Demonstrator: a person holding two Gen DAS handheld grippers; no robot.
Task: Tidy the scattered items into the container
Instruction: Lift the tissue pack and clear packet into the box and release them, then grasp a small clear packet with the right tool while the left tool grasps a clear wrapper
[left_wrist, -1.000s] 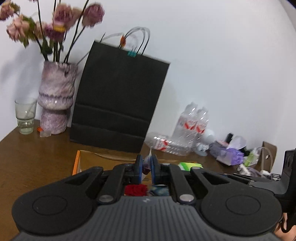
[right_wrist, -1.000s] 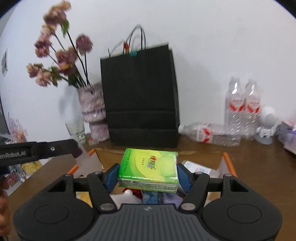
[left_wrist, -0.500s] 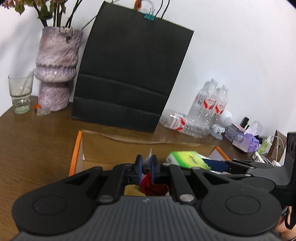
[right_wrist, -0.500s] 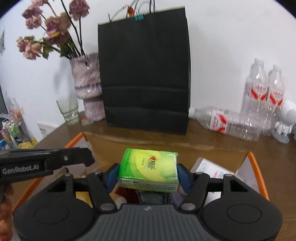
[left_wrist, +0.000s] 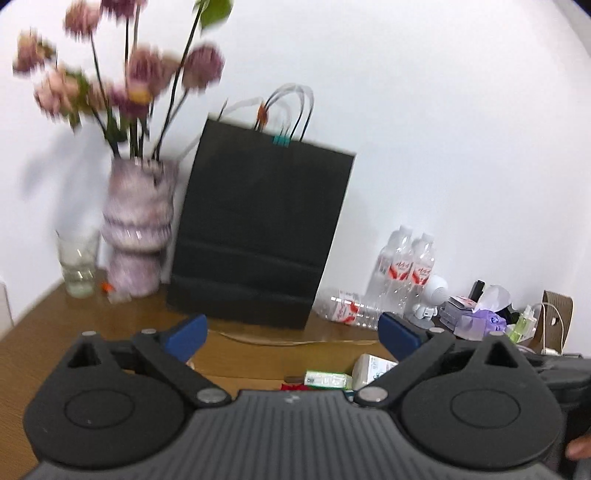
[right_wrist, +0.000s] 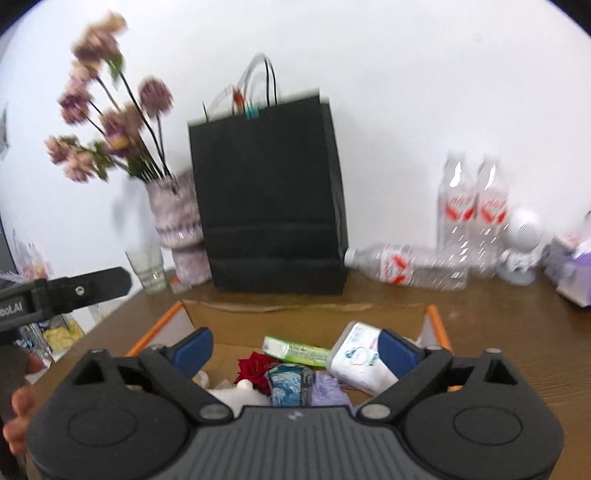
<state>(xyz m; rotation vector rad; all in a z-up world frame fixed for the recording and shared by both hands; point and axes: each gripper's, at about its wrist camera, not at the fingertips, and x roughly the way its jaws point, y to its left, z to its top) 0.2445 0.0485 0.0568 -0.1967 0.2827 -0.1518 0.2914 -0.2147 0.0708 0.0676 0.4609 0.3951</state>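
The cardboard box with orange edges (right_wrist: 437, 323) sits on the wooden table in front of me. Inside it lie the green tissue pack (right_wrist: 295, 350), a white wipes pack (right_wrist: 354, 354), a red rose (right_wrist: 255, 369), a blue printed pack (right_wrist: 290, 384) and a purple item (right_wrist: 328, 387). My right gripper (right_wrist: 295, 347) is open and empty above the box. My left gripper (left_wrist: 291, 336) is open and empty too; the green pack (left_wrist: 327, 379) and white pack (left_wrist: 373, 365) show below it.
A black paper bag (right_wrist: 269, 199) stands behind the box. A vase of flowers (right_wrist: 177, 229) and a glass (right_wrist: 146, 267) stand at back left. Water bottles (right_wrist: 472, 218), a white figure (right_wrist: 522, 243) and purple tissue box (left_wrist: 480, 321) are at back right.
My right gripper opened and let the green tissue pack drop into the box. My left gripper opened and released the small item. Both grippers rose and pulled back.
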